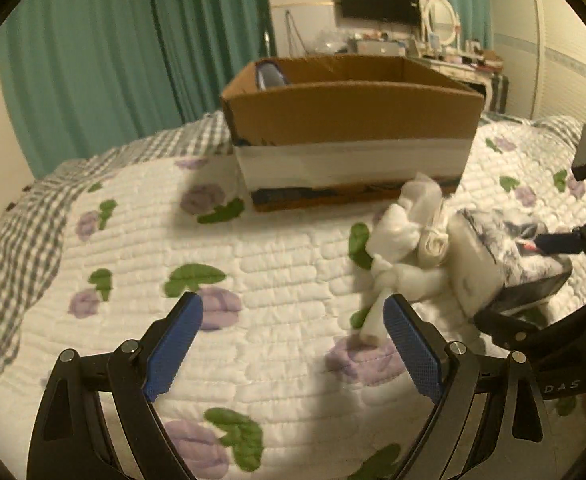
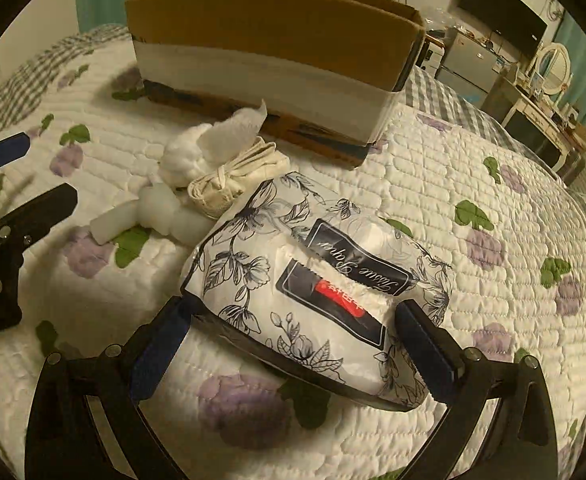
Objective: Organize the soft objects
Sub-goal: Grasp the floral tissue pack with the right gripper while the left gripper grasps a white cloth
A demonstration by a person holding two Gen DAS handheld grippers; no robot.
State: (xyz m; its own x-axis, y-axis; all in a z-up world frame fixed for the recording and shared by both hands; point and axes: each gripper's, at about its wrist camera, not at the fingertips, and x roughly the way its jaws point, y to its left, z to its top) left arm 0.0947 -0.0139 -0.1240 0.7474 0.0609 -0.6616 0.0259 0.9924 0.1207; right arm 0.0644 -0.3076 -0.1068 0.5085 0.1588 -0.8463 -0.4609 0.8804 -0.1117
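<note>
Tissue pack [image 2: 313,292] between right gripper [image 2: 293,332] fingers [image 2: 425,344], touching

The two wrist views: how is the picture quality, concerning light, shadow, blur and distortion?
Left wrist view: warm dim light, strong fisheye bending with dark corners, the brown cardboard box slightly blurred, a soft shadow across the white quilted bedspread. Right wrist view: the floral plastic tissue pack is fairly sharp, with a dark shadow under it.

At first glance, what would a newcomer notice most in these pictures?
The floral tissue pack lies on the quilt, gripped between the right gripper fingers. Behind it stands an open cardboard box; white soft items are piled in front of it. The left gripper hangs open.
</note>
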